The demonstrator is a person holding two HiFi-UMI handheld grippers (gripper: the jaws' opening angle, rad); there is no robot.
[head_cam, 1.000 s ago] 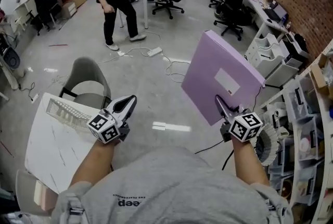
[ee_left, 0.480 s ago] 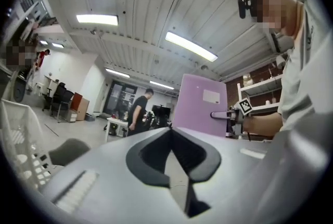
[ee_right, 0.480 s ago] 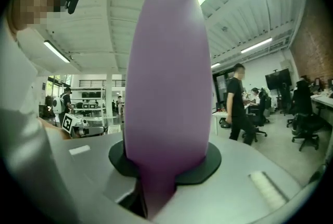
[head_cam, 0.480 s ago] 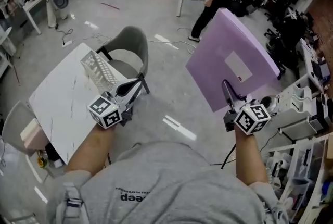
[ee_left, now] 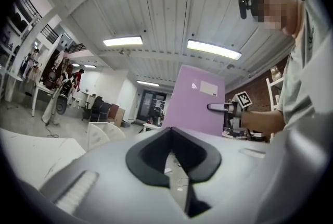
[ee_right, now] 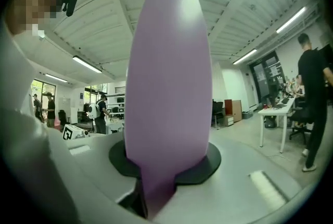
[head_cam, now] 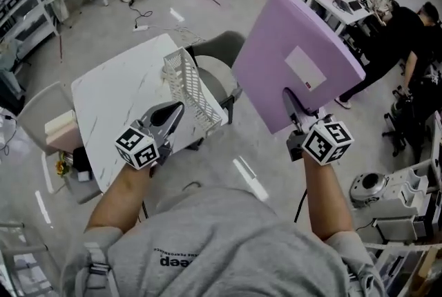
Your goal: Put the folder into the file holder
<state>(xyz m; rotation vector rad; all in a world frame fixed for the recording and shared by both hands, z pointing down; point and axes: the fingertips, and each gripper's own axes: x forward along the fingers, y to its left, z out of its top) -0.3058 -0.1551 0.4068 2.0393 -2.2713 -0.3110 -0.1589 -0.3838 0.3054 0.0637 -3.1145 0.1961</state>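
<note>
A large purple folder [head_cam: 297, 68] with a white label stands upright in the air at the right. My right gripper [head_cam: 293, 112] is shut on its lower edge. In the right gripper view the folder [ee_right: 169, 77] fills the middle, pinched between the jaws. My left gripper [head_cam: 169, 116] hangs empty with its jaws shut, near the front corner of the white table [head_cam: 117, 109]. A white wire file holder [head_cam: 190, 88] stands on the table's right side, just beyond the left gripper. From the left gripper view I see the folder [ee_left: 195, 100] and the file holder [ee_left: 101, 134] ahead.
A grey chair [head_cam: 217, 57] stands behind the table, partly hidden by the file holder. A second seat with a beige box [head_cam: 59, 130] is left of the table. A person in black [head_cam: 407, 33] bends over a desk at far right. A printer [head_cam: 387, 192] sits at lower right.
The whole view has swung round, so the table and file holder now lie straight ahead of me. Both grippers travelled along, the right one still holding the folder upright.
</note>
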